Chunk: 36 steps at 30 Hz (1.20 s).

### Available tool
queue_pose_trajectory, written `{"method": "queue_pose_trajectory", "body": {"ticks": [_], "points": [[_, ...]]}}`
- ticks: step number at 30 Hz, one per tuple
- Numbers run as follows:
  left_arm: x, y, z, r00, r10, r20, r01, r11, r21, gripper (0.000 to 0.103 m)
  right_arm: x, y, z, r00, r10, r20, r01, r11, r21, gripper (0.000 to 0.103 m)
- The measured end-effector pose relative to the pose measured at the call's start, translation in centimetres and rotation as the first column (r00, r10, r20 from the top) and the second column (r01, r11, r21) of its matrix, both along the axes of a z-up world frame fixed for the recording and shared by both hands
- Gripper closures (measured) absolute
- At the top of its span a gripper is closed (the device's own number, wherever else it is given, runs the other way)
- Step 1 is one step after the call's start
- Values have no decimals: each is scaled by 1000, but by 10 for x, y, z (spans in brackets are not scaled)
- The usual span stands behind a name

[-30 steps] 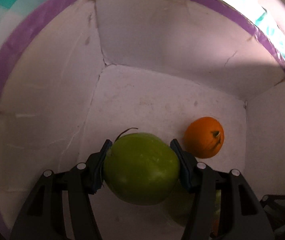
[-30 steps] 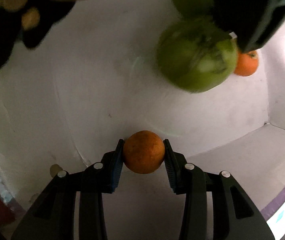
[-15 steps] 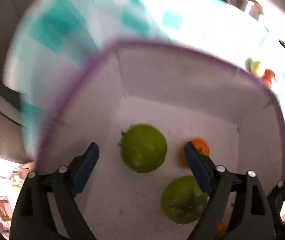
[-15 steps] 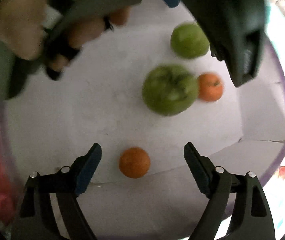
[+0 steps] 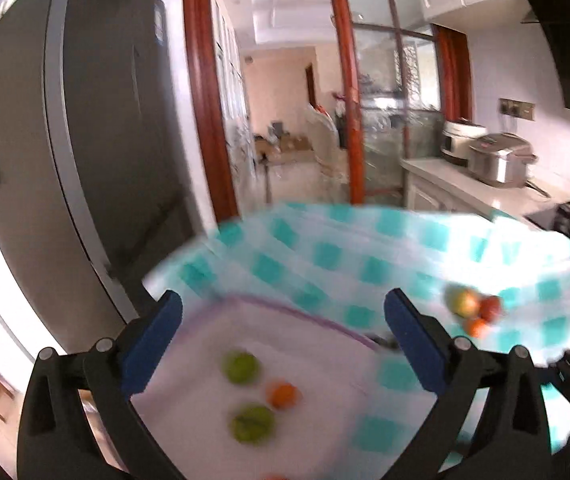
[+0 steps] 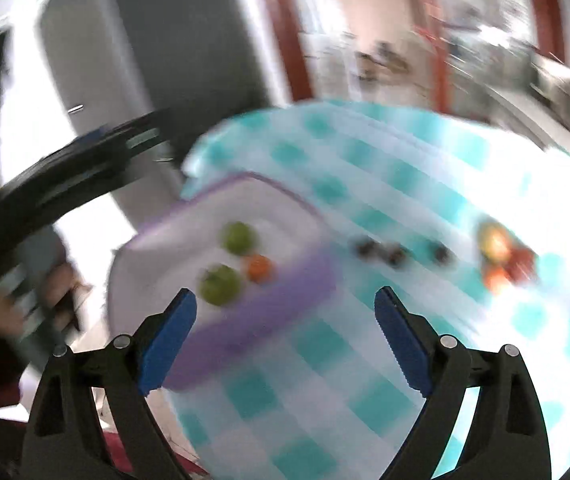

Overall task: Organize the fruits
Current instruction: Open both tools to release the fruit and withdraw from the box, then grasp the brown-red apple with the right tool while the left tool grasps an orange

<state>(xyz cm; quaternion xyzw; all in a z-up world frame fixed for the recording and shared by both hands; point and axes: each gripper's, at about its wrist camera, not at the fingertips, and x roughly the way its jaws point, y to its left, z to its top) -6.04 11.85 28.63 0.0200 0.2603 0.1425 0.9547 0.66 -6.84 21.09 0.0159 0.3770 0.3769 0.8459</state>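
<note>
A white box with a purple rim (image 5: 285, 312) (image 6: 269, 184) stands on the checked tablecloth. Inside lie two green fruits (image 5: 240, 367) (image 5: 252, 423) and an orange (image 5: 283, 395); the right wrist view shows the same green fruits (image 6: 239, 237) (image 6: 220, 284) and orange (image 6: 260, 268). My left gripper (image 5: 283, 344) is open and empty, high above the box. My right gripper (image 6: 285, 332) is open and empty above the box's near edge. A small pile of loose fruit (image 5: 475, 312) (image 6: 503, 256) lies on the cloth to the right. Both views are blurred.
The teal and white checked tablecloth (image 5: 365, 256) (image 6: 365, 184) covers the table. Small dark objects (image 6: 389, 250) lie between box and fruit pile. A grey fridge (image 5: 85, 140) stands left, a counter with cookers (image 5: 497, 156) at right. The other hand-held gripper (image 6: 65, 168) shows at left.
Both grippers let go of their fruit, opened wide and rose out of the box. The green fruit and the orange now lie inside the box, and the room has come into view.
</note>
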Motion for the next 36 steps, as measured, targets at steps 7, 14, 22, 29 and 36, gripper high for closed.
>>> {"method": "queue_pose_trajectory", "body": {"ticks": [7, 14, 22, 29, 36], "points": [[-4, -107, -96, 889, -272, -367, 231, 961, -153, 2, -16, -98, -73, 952, -257, -168, 246, 966, -82, 15], [22, -149, -117, 852, -319, -415, 301, 947, -110, 2, -10, -156, -101, 880, -423, -216, 422, 905, -52, 15], [73, -163, -167, 781, -332, -529, 304, 942, -143, 2, 27, -173, -126, 853, -469, -230, 462, 883, -87, 15], [114, -158, -194, 742, -367, -561, 331, 928, -170, 2, 105, -151, -120, 861, -448, -242, 440, 894, -90, 15], [140, -140, -229, 720, -377, -583, 290, 926, -240, 2, 218, -101, -139, 872, -411, -265, 379, 911, -164, 19]]}}
